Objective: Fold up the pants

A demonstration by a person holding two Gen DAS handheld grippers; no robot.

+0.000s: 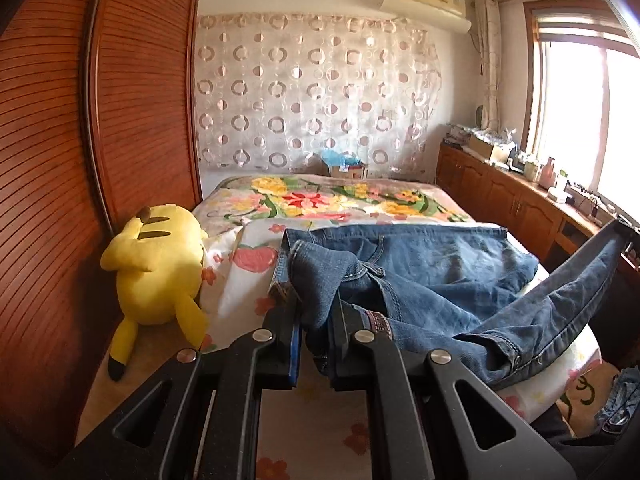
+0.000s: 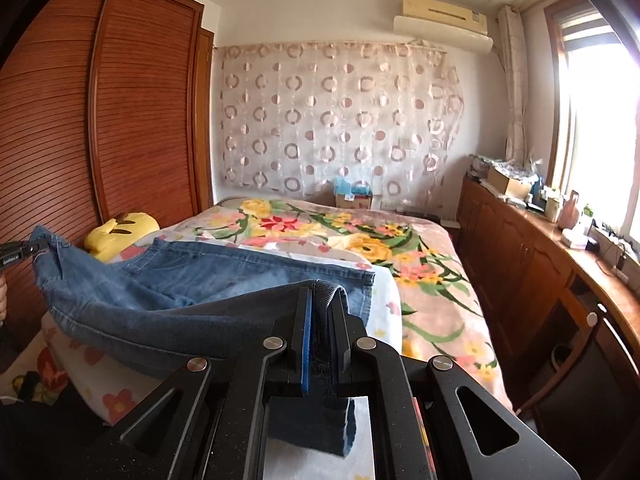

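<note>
Both grippers, left point(image 1: 316, 320) and right point(image 2: 320, 332), clamp jeans point(image 1: 440, 264) at the bed's point(image 2: 432, 280) near edge; lift evenly, keeping denim taut.

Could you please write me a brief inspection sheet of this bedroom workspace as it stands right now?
Surface: bed with floral blanket; a white flowered cloth under the pants.
Job's things: blue denim pants, partly lifted, one leg stretched between the grippers.
Clutter: yellow plush toy by the wooden louvred wardrobe; cardboard box beyond the bed.
Grippers: left gripper shut on denim; right gripper shut on denim.
Cables: thin leads on the wooden sideboard top.
Surroundings: circle-patterned curtain, air conditioner, bright window.
</note>
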